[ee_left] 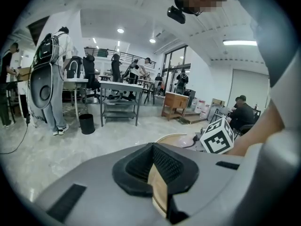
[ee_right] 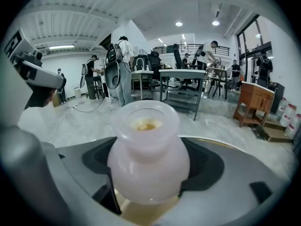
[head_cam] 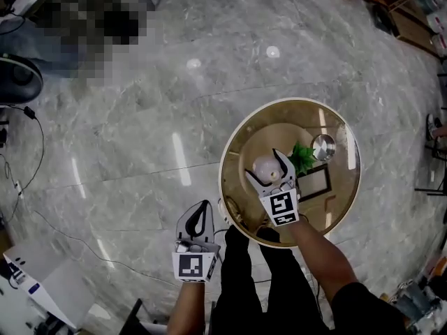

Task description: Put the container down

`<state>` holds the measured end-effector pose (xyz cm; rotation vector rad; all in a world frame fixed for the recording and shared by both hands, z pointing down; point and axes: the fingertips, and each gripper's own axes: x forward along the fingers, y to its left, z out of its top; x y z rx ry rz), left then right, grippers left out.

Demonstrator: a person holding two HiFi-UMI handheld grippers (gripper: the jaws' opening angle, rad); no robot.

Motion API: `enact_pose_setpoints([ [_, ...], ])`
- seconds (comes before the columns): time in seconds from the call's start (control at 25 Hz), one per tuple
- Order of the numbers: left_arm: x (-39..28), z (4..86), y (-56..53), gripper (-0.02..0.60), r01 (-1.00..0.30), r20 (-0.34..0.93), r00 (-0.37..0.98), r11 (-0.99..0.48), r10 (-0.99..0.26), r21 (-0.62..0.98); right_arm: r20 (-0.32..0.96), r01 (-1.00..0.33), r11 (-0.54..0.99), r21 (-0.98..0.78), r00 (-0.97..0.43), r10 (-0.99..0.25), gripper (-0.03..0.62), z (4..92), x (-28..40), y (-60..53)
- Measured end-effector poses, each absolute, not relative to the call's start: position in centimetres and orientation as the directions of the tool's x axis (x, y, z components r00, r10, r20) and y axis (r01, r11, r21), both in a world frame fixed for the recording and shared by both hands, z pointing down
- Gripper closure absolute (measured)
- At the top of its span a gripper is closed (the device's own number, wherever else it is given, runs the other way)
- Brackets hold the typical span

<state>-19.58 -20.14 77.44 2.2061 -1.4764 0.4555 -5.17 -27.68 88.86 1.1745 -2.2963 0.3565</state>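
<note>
Glossy grey marble floor (head_cam: pixel 174 103); white walls (ee_left: pixel 202 79); ceiling lights (ee_left: pixel 121 30); metal tables (ee_left: pixel 120 84); wooden cabinet (ee_left: pixel 175 102).

I'm losing the base of the container (ee_right: pixel 148 159) behind the jaws, so I'm not telling whether it's touching the tabletop (head_cam: pixel 246 135). In the head view the right gripper (head_cam: pixel 262 162) is covering part of the plant (head_cam: pixel 303 158).

No readable text, labels, numbers or signs.
</note>
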Motion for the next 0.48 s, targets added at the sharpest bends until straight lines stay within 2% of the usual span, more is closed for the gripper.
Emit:
enact_pose_setpoints([
  [0.48, -21.3, 82.4, -17.1, 0.588, -0.931, 0.543, 0.365, -0.288, -0.756, 0.226, 0.692, -0.828, 0.560, 0.010, -0.399, -0.602, 0.184, 98.9, -6.7, -27.8],
])
